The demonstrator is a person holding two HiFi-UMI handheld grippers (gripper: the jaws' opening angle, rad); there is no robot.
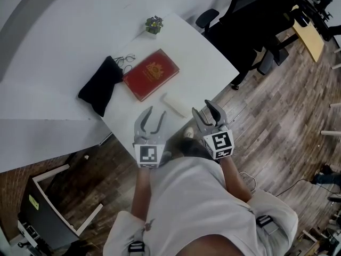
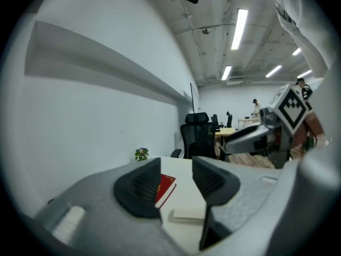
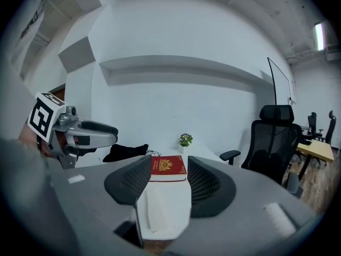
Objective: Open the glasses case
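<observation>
White glasses case [image 1: 175, 104] lies on table [image 1: 213, 55], near edge, just this side of red book [image 1: 151, 73]. Left gripper [image 1: 154, 113] jaws spread, empty. Right gripper [image 1: 202, 108] same. Danger: a push from one side may slide case off near edge
</observation>
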